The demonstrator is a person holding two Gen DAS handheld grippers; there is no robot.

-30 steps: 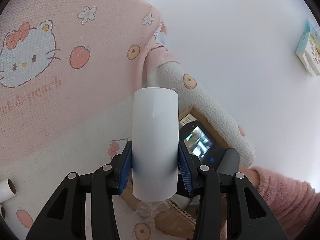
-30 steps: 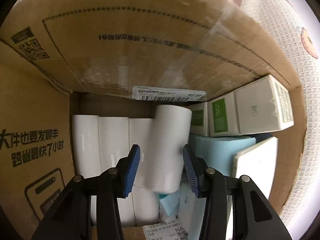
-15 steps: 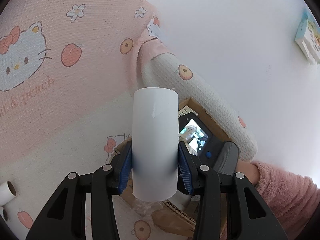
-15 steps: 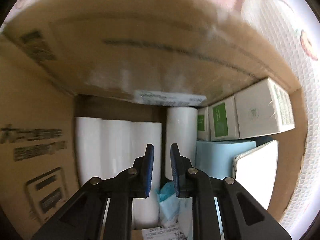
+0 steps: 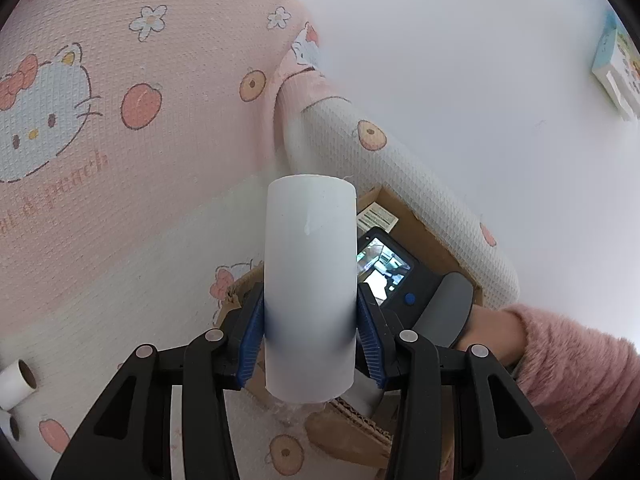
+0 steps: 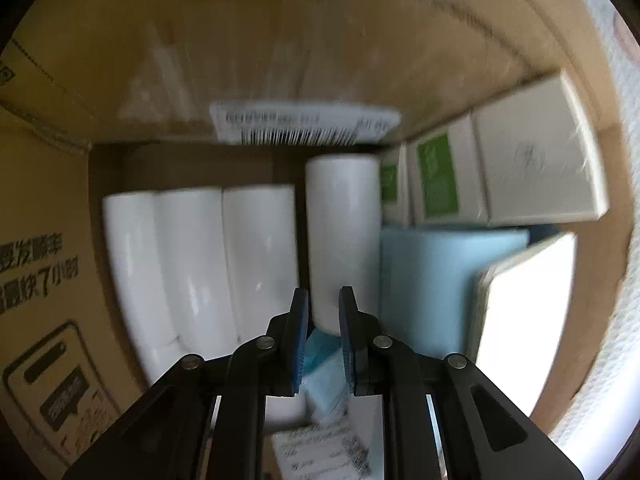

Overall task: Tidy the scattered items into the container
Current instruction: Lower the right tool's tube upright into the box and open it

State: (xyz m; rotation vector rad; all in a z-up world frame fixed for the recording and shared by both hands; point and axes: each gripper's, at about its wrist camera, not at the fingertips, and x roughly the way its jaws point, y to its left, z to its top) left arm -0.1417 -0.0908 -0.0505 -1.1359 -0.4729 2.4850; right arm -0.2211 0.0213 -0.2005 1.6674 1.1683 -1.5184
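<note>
The left gripper (image 5: pixel 310 330) is clamping a white paper roll (image 5: pixel 310 280) across its lower half, the blue pads pressing flat on either side while the roll is standing up and away from the camera. It is hovering above the patterned bedcover (image 5: pixel 120 200), with the cardboard box (image 5: pixel 416 232) just behind and below it. In the right wrist view, the right gripper (image 6: pixel 323 320) is reaching down inside that box (image 6: pixel 280 60); its jaws are drawn nearly together with only a narrow gap, and nothing is sitting between the pads.

Inside the box, 3 white rolls (image 6: pixel 200 260) are lying side by side on the left, and a 4th roll (image 6: pixel 344 240) is lying just beyond the right gripper's tips, apart from the 3. Green-labelled cartons (image 6: pixel 500 176) and a pale blue pack (image 6: pixel 432 280) are filling the right side.

The held roll is probably very light and soft, so it is likely yielding under pressure rather than slipping; a firm squeeze may dent it but should not break it. Its paper surface is giving the pads decent friction. Holding it across the middle of its length, as now, is looking like the sensible spot, since gripping near an open end risks collapsing the core.

2 more small rolls (image 5: pixel 16 378) are lying at the left edge of the bedcover, not yet gathered.
</note>
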